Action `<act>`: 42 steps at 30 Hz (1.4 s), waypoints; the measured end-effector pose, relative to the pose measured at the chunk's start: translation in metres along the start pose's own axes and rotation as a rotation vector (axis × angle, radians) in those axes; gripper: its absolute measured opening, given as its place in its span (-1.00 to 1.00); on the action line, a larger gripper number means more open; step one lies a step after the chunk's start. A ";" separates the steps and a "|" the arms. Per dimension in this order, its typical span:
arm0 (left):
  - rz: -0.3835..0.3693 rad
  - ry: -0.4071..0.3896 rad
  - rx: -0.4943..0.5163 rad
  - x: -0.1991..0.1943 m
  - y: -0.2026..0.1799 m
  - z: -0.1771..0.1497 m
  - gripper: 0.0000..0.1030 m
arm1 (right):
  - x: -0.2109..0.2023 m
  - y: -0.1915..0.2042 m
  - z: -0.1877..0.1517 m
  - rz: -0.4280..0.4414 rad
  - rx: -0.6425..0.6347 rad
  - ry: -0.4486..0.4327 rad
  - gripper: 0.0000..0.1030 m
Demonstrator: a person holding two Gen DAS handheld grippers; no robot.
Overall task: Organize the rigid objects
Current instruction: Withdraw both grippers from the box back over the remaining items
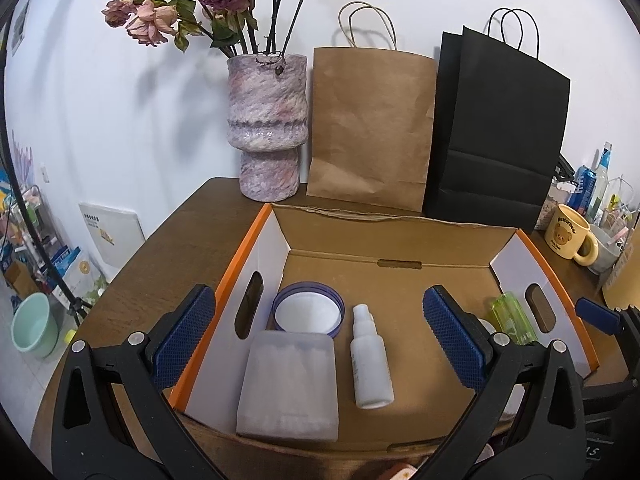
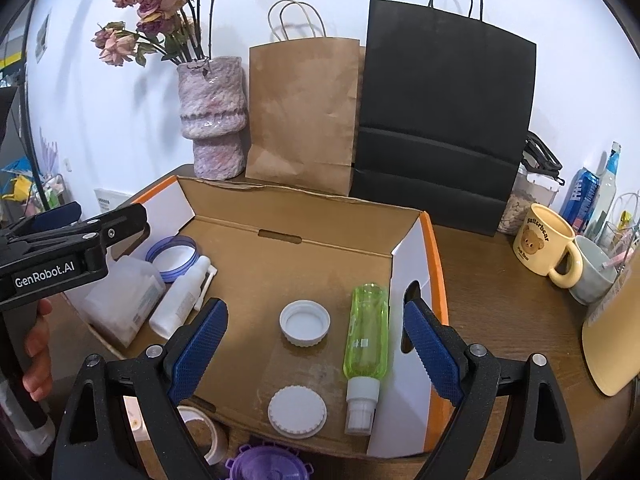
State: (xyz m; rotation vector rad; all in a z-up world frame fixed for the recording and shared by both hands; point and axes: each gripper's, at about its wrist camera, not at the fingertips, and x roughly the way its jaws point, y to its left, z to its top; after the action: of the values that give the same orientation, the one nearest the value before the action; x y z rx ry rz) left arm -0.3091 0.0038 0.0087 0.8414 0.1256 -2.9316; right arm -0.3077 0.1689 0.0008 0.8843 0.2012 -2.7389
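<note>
Both the left gripper [image 1: 316, 340] and right gripper [image 2: 316, 352] hang spread wide over the cardboard box [image 2: 304, 216], pinching nothing; green bottle [image 2: 366, 332] lies inside, right.

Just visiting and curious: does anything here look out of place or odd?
Mostly the flowers in the vase: they are wilted and drooping. In the cardboard box, two white lids lie loose with no containers under them.

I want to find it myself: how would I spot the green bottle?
Look inside the open cardboard box on the wooden table. Against its right wall lies the green bottle, on its side. It is the only see-through green thing there; the caps beside it are white.
</note>
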 end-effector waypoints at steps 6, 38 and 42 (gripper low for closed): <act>0.001 -0.003 -0.004 -0.013 0.002 -0.008 1.00 | -0.010 0.001 -0.009 -0.002 -0.003 -0.004 0.82; -0.065 0.001 0.058 -0.081 -0.005 -0.068 1.00 | -0.080 0.013 -0.072 0.008 0.013 -0.015 0.81; -0.070 -0.002 0.072 -0.090 -0.005 -0.076 1.00 | -0.087 0.018 -0.081 0.015 0.007 -0.007 0.81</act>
State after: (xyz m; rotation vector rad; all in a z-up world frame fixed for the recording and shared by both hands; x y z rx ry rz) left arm -0.1938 0.0219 -0.0072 0.8618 0.0504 -3.0191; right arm -0.1899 0.1853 -0.0141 0.8741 0.1830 -2.7298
